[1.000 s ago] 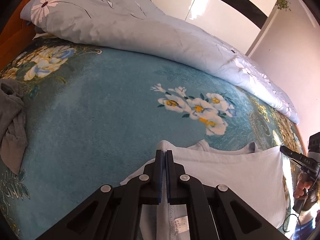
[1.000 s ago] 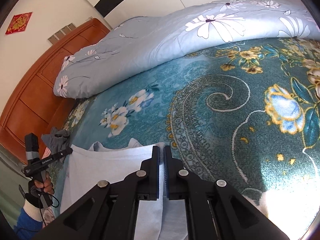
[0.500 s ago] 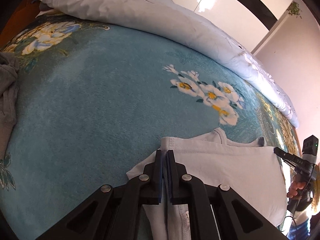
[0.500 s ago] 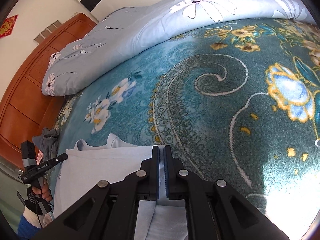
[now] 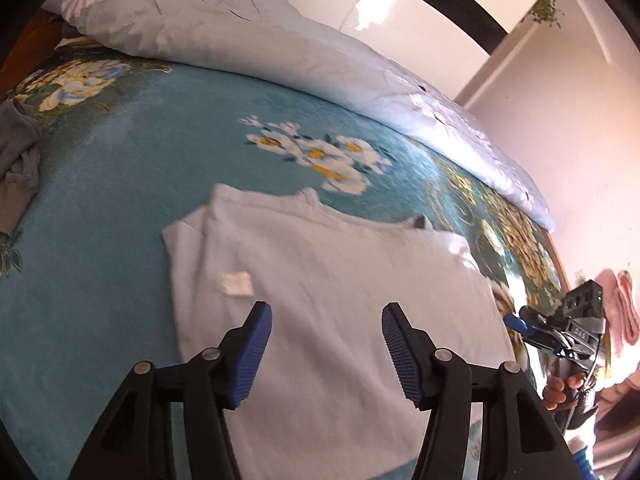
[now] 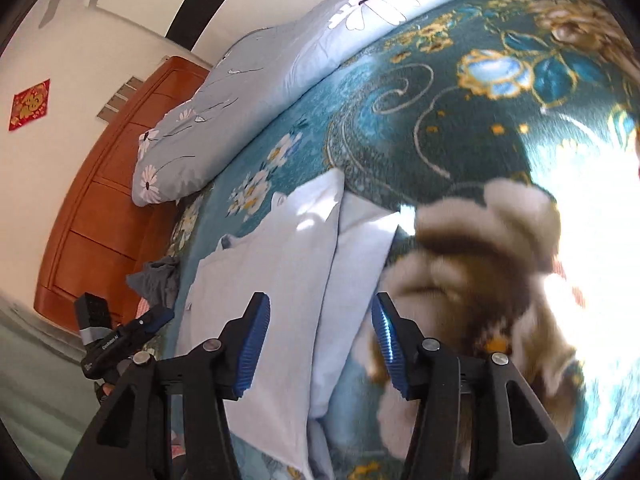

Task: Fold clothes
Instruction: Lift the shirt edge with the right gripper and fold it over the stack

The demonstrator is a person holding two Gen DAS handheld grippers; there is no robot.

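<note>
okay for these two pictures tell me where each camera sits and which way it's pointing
Left wrist: on the left gripper, jaws apart, facing across the white shirt toward the rolled quilt; the person's other hand shows far right.
Right wrist: on the right gripper, jaws apart, facing along the shirt's side toward the wooden headboard.
Shared: shirt, quilt, teal blanket, grey garment.

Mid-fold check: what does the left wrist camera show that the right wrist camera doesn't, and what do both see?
Only the left wrist view shows the small white label on the garment and a pink cloth at the far right. Only the right wrist view shows the wooden headboard and a red wall decoration. Both show the folded white shirt on the teal floral blanket, the grey garment, and the left gripper and right gripper open.
</note>
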